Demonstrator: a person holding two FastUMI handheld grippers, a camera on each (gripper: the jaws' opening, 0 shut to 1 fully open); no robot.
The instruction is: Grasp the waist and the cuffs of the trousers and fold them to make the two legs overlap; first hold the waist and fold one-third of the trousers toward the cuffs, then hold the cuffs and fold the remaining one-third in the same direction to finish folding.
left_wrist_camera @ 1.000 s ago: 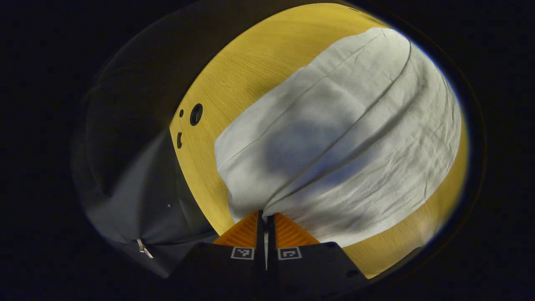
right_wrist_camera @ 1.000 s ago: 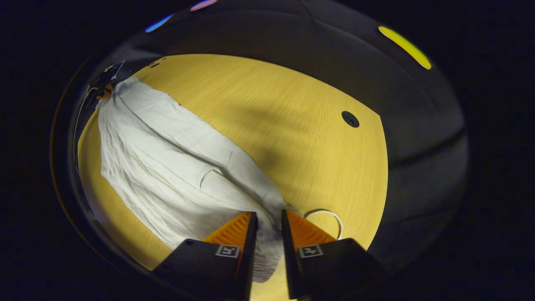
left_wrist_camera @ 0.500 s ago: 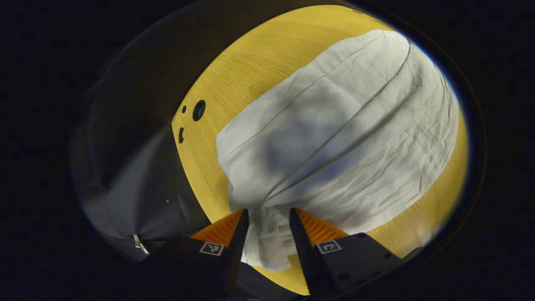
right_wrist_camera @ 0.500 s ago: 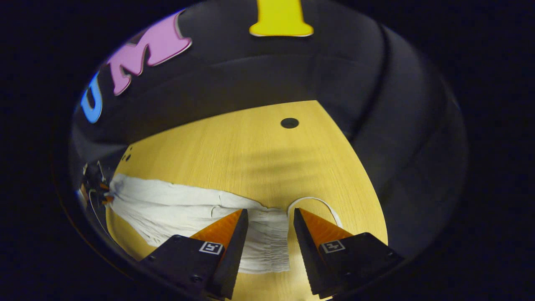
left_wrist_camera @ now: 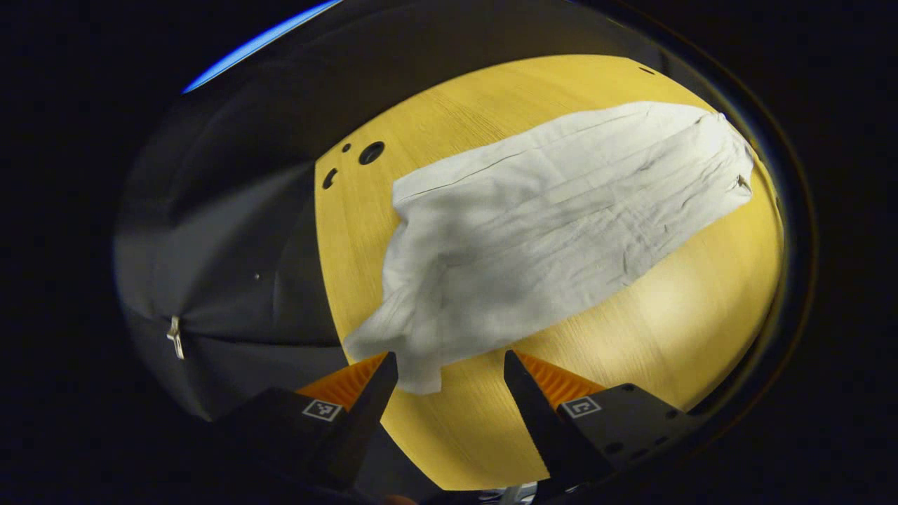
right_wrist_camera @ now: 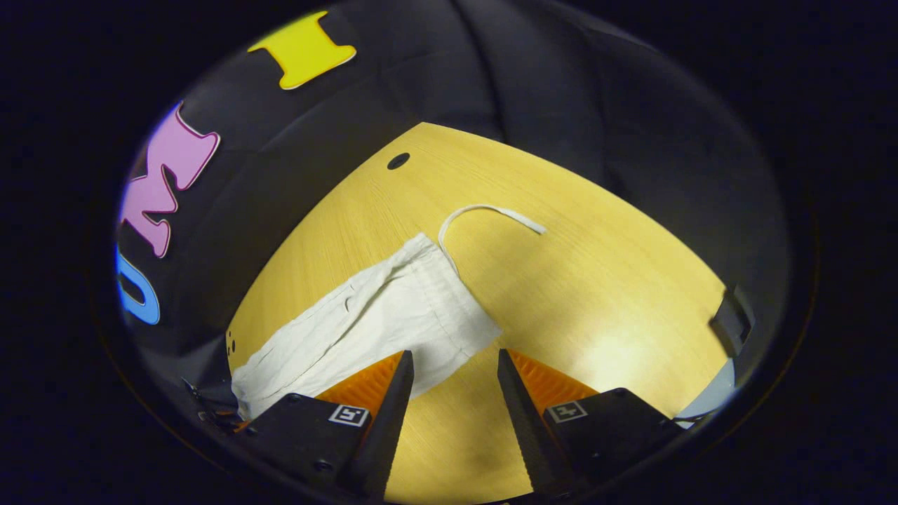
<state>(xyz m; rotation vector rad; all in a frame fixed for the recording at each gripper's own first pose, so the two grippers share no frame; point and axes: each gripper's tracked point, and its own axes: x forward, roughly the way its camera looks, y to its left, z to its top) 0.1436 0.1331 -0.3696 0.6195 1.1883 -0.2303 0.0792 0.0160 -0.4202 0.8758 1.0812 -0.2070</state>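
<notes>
The white trousers (left_wrist_camera: pixel 554 224) lay flat and lengthwise on the yellow wooden bench (left_wrist_camera: pixel 673 330), the two legs overlapped into one long strip. In the left gripper view the cuff end sat nearest, a crumpled corner of cloth reaching down just beside the inner edge of the left-hand finger, while the rest of the strip ran away up and to the right. The left gripper (left_wrist_camera: pixel 449 365) stood with its fingers wide apart, nothing between them but bare bench and that loose corner; whether the corner touched the finger could not be told.

In the right gripper view the waist end of the trousers (right_wrist_camera: pixel 393 315) lay just ahead of the fingers, its gathered band closest, and a white drawstring (right_wrist_camera: pixel 484 210) curled off it onto the bench (right_wrist_camera: pixel 596 294). The right gripper (right_wrist_camera: pixel 454 361) was likewise spread open and gripped nothing, the hem of the waist lying just beyond its fingertips. Both grippers were angled down toward the bench from above. Small round holes (left_wrist_camera: pixel 370 152) marked the bench near its far edge.
</notes>
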